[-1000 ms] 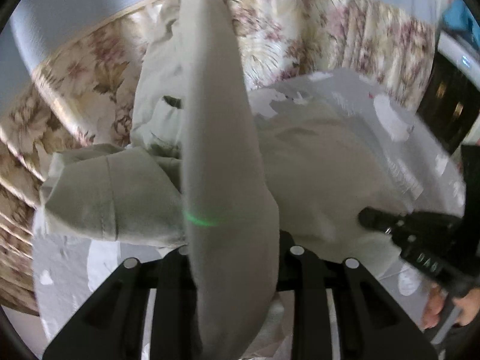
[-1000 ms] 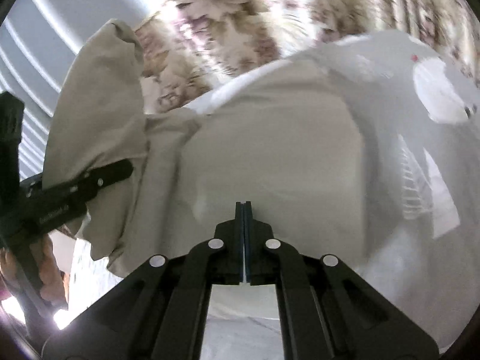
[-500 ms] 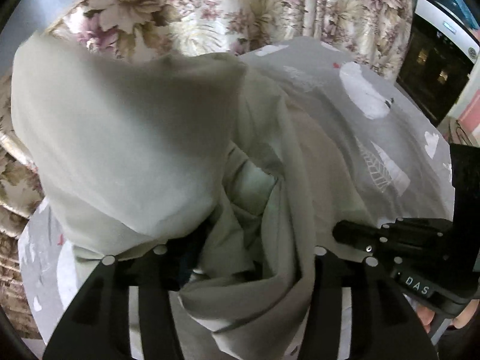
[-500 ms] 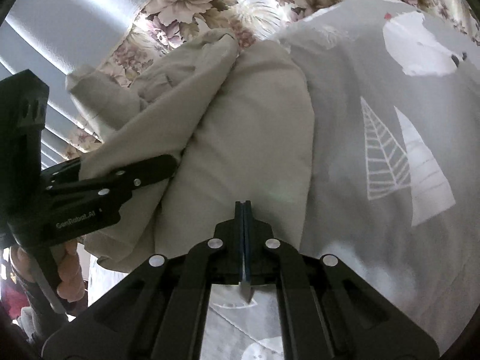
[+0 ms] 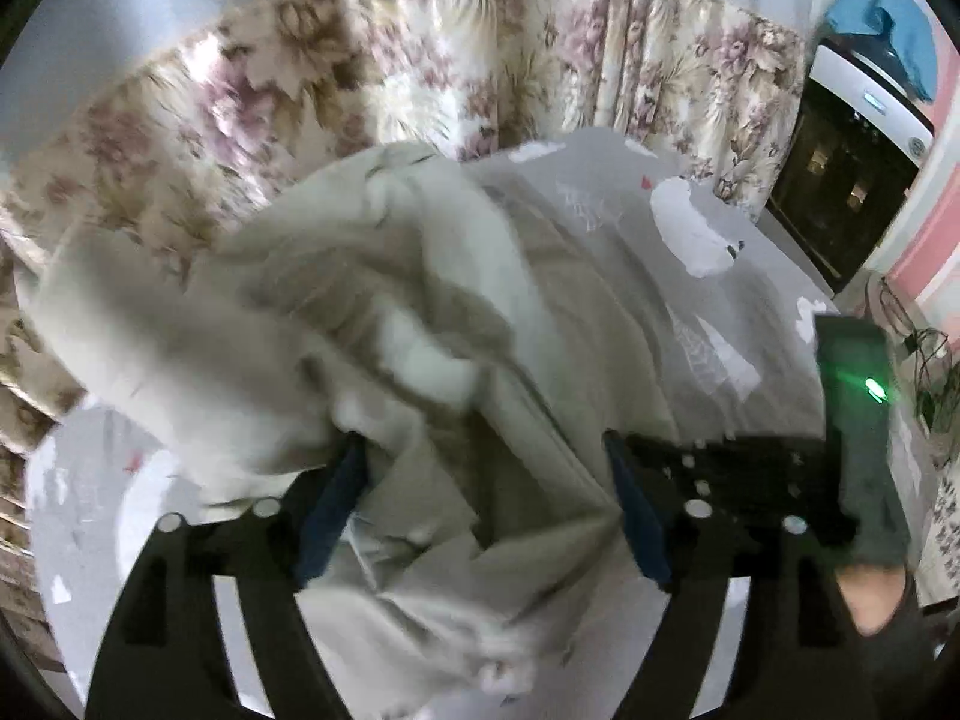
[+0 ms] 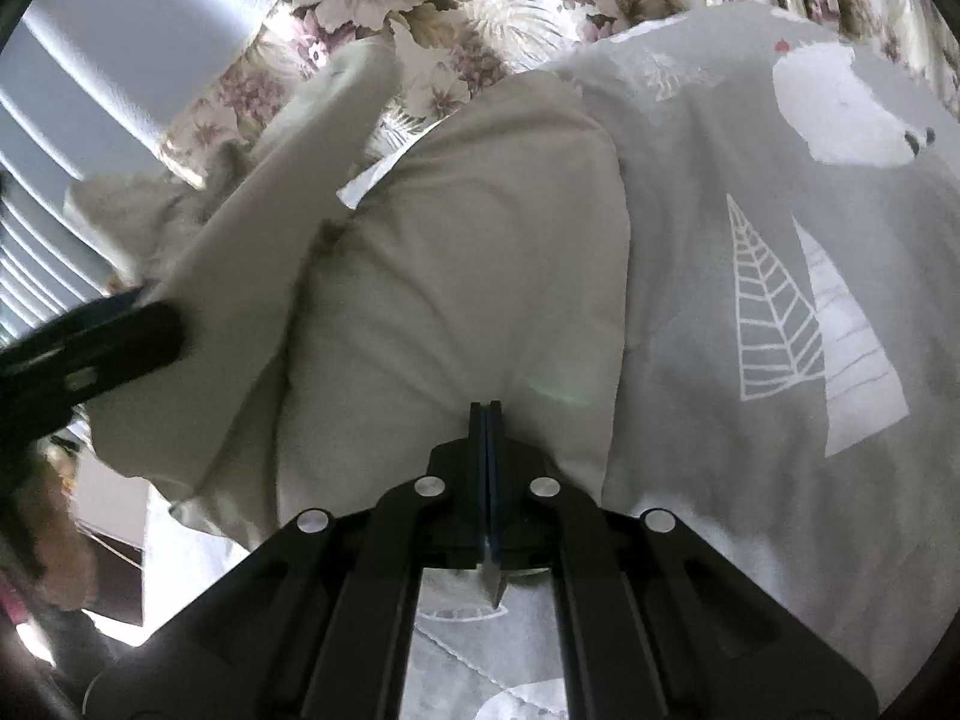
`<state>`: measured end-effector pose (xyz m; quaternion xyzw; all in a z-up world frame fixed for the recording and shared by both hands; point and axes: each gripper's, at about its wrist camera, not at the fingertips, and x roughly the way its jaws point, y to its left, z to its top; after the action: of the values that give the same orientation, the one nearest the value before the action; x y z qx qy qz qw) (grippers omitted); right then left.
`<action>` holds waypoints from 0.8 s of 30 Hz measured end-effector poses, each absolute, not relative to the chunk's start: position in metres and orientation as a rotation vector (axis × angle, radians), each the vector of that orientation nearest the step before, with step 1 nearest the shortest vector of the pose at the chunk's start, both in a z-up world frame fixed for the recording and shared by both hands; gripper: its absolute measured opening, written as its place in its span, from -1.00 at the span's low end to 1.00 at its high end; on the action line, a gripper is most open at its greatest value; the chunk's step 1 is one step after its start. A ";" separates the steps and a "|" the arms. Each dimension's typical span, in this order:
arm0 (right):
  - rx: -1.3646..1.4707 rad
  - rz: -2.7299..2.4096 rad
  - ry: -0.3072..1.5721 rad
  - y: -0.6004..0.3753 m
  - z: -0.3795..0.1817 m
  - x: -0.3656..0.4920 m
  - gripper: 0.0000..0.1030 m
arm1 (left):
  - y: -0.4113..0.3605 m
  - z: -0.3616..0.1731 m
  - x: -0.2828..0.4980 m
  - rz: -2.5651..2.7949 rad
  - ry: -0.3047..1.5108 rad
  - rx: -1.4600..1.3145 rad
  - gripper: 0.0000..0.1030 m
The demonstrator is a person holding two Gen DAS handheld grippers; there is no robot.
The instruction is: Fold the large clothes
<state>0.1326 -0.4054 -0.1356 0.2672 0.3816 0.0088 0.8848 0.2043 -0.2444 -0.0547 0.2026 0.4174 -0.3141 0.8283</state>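
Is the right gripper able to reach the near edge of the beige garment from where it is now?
Probably yes. The right gripper is shut and points straight at the beige garment lying on the grey sheet, with nothing between. The left gripper, jaws opening with cloth draped between them, is off to one side.

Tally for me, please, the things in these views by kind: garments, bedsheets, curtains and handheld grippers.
Beige garment: 1
Grey printed bedsheet: 1
Floral curtain: 1
Handheld grippers: 2, left gripper with jaws opening around the cloth, right gripper shut
Total: 5
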 end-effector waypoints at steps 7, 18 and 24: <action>0.367 -0.060 0.829 -0.384 -0.128 0.139 -1.00 | -0.140 -0.053 0.192 -0.615 0.899 0.320 0.69; 0.290 -0.118 0.878 -0.374 -0.122 0.145 -0.98 | 0.036 -0.099 0.224 -0.497 0.987 -0.168 0.69; 0.289 -0.150 0.872 -0.371 -0.119 0.148 -0.96 | 0.066 -0.101 0.219 -0.466 0.954 -0.237 0.69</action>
<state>0.1481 -0.3707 -0.1186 0.1395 0.4206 -0.0723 0.8936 0.2187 0.0655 -0.1013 -0.1128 0.4536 -0.2215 0.8558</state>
